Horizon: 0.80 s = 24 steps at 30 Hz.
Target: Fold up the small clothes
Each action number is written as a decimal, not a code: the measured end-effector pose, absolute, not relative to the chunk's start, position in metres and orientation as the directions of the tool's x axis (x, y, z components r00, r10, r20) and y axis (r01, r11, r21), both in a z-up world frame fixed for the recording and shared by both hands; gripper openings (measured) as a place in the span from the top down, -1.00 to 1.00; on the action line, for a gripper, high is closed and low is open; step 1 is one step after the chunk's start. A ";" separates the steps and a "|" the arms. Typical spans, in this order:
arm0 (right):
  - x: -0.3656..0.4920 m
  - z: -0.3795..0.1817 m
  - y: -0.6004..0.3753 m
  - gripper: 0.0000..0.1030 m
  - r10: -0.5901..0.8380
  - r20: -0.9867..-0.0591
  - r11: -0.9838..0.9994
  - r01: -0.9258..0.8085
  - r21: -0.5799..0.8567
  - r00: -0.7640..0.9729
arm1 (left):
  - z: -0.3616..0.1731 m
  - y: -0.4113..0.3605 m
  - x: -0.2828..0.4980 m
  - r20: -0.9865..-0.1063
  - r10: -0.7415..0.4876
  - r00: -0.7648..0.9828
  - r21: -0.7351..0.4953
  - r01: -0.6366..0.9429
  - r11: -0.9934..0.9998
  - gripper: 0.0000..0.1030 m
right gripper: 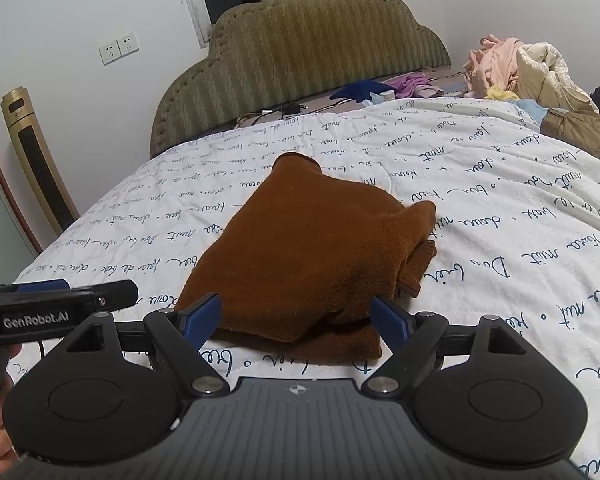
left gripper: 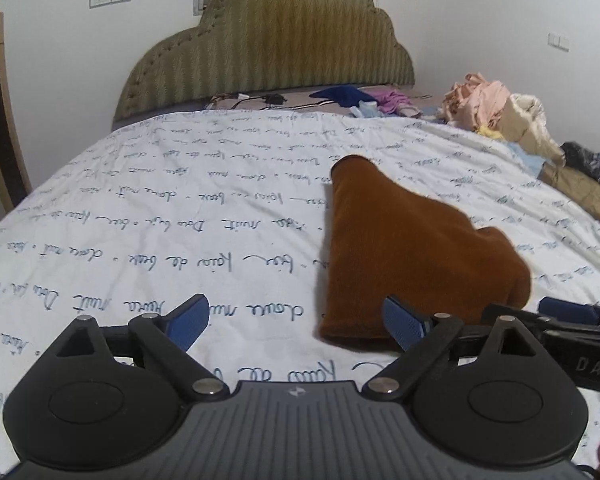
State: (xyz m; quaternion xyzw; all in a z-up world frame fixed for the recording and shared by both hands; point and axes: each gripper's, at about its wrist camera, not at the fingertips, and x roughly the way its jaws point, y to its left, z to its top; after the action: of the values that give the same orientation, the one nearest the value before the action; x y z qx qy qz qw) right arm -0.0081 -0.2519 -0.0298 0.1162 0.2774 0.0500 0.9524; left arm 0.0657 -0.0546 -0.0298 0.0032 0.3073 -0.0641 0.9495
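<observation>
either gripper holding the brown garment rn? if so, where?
Nothing held. Left gripper and right gripper both have jaws open; the folded brown garment lies loose on the bed.

Two low wrist views side by side over the bed point(left gripper: 180, 200), facing the headboard point(right gripper: 300, 60), sharing the brown garment point(right gripper: 312, 256).

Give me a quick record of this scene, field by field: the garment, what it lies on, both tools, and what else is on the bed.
garment: brown garment, folded into a bundle, lying flat
surface: white quilt with blue handwriting print
left tool: open, empty, over the quilt just left of the garment's near edge
right tool: open, fingers either side of the garment's near edge, not pressing it
clutter: clothes pile at the far right of the bed
backdrop: green headboard
</observation>
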 end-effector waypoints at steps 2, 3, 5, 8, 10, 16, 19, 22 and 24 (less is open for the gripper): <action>-0.009 -0.030 -0.253 -0.57 0.159 -0.517 0.968 -0.029 0.249 0.841 | -0.029 -0.054 0.066 -0.583 -0.118 0.804 -0.035 0.119 0.992 -0.83; -0.009 -0.030 -0.253 -0.57 0.158 -0.517 0.968 -0.028 0.249 0.842 | -0.029 -0.054 0.066 -0.585 -0.118 0.802 -0.037 0.119 0.992 -0.83; -0.010 -0.030 -0.254 -0.57 0.152 -0.517 0.969 -0.024 0.246 0.842 | -0.028 -0.053 0.067 -0.587 -0.123 0.800 -0.046 0.119 0.992 -0.83; -0.011 -0.030 -0.254 -0.57 0.150 -0.515 0.970 -0.024 0.243 0.844 | -0.028 -0.052 0.066 -0.586 -0.123 0.801 -0.047 0.119 0.992 -0.83; -0.011 -0.029 -0.254 -0.57 0.150 -0.513 0.970 -0.026 0.240 0.845 | -0.028 -0.053 0.066 -0.583 -0.111 0.805 -0.031 0.114 0.993 -0.83; -0.011 -0.029 -0.253 -0.58 0.148 -0.517 0.972 -0.027 0.235 0.843 | -0.027 -0.053 0.064 -0.580 -0.109 0.808 -0.029 0.113 0.993 -0.83; -0.011 -0.030 -0.253 -0.58 0.146 -0.519 0.972 -0.025 0.232 0.842 | -0.026 -0.053 0.062 -0.568 -0.107 0.816 -0.029 0.110 0.994 -0.83; -0.010 -0.030 -0.253 -0.61 0.143 -0.518 0.973 -0.022 0.232 0.843 | -0.023 -0.051 0.060 -0.569 -0.116 0.814 -0.040 0.114 0.993 -0.83; -0.010 -0.029 -0.253 -0.62 0.141 -0.516 0.973 -0.021 0.230 0.845 | -0.022 -0.051 0.060 -0.568 -0.121 0.814 -0.047 0.115 0.992 -0.83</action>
State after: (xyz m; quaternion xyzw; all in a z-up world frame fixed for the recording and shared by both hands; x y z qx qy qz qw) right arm -0.0100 -0.2534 -0.0292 0.1085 0.2752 0.0425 0.9543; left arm 0.0603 -0.0508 -0.0218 -0.0051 0.2985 -0.0619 0.9524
